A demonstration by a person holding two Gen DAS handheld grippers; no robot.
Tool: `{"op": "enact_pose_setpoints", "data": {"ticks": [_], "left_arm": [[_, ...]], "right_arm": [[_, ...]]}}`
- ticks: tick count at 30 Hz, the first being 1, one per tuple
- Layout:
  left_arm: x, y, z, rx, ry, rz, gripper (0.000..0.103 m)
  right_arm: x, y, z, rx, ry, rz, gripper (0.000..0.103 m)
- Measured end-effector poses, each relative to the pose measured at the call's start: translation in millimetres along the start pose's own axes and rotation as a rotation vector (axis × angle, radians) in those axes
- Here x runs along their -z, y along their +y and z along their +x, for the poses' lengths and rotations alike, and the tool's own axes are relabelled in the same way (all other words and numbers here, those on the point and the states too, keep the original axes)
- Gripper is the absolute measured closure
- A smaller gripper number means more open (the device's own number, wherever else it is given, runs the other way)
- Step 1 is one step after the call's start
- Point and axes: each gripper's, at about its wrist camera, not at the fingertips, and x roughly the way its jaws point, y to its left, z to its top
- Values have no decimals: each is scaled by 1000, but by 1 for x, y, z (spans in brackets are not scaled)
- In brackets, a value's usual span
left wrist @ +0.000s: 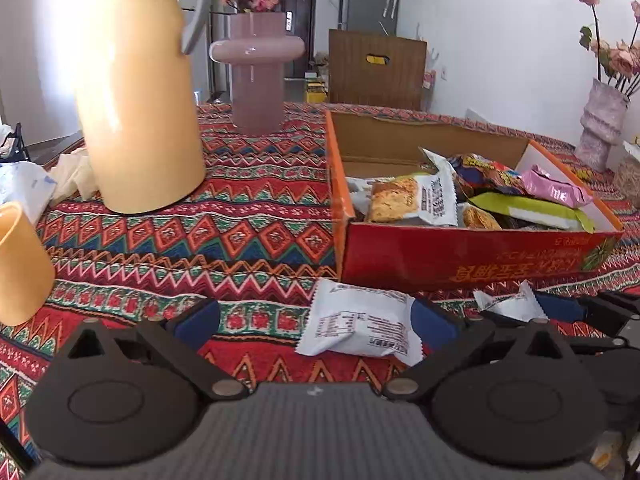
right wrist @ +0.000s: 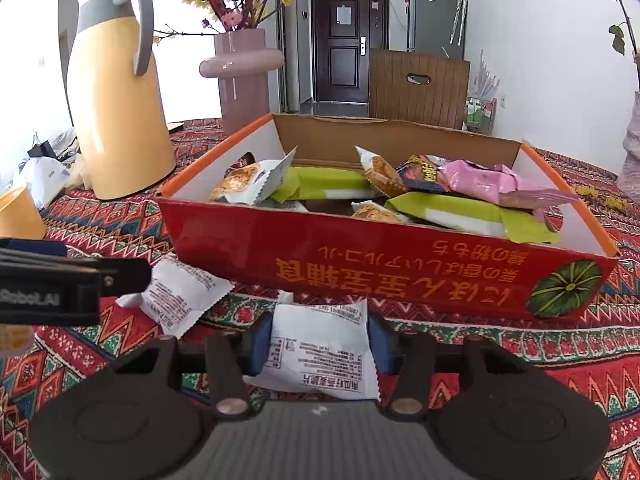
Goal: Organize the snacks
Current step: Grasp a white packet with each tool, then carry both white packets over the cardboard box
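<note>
Right gripper: jaws closed on a white snack packet, blue pads pressed against both its sides; packet lies on the surface just in front of the red box. No earlier frame, so only the grip itself is reported.

Left gripper: jaws wide open, low over the surface. A second white packet lies flat between them, against the right pad; left pad well clear of it. Not gripped.

Box: red cardboard, orange rim, open top, printed text upside down from this side, green pumpkin graphic at one corner. Inside is a loose pile: white biscuit packets, lime-green wrappers, a pink pack, a dark multicolour pack. Far end of the box floor is bare.

Surface: table under a patterned cloth, red/green/blue zigzag and diamond bands. On it to the left of the box: a tall yellow thermos jug with grey handle, a yellow cup at the left edge, a mauve vase with pink and yellow flowers behind the jug. A pale textured vase with pink flowers stands at the far right. White bags and crumpled cloth sit at the left edge.

Room: white walls, dark door at the back, grey cabinet beside it, brown wooden chair back behind the surface.
</note>
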Motion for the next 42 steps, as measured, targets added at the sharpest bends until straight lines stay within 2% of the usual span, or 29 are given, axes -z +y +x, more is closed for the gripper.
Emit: {"op": "enact_pose_setpoints", "data": {"ticks": [5, 10, 11, 12, 15, 18, 26, 30, 35, 42], "left_arm": [[-3, -20, 24, -7, 70, 40, 0], [-3, -25, 46, -33, 121, 34, 0], [-2, -25, 48, -32, 128, 32, 1], [-1, -24, 51, -23, 139, 28, 9], [-3, -23, 46, -14, 114, 27, 36], [-3, -23, 40, -15, 98, 20, 46], [3, -25, 15, -16, 33, 32, 50], [0, -28, -10, 20, -21, 30, 50], [-18, -39, -37, 74, -113, 52, 50], [-54, -59, -36, 74, -175, 55, 50]], "right_arm": [[3, -24, -15, 30, -29, 32, 54], [6, -44, -23, 52, -40, 55, 54], [7, -47, -24, 54, -42, 59, 54], [8, -49, -25, 55, -44, 62, 54], [10, -54, -26, 55, -47, 70, 53], [11, -56, -26, 52, -49, 75, 53], [14, -61, -32, 43, -61, 80, 53], [13, -61, -40, 32, -88, 75, 53], [0, -61, -54, 29, -165, 60, 53], [-36, -70, -61, 48, -274, 49, 53]]}}
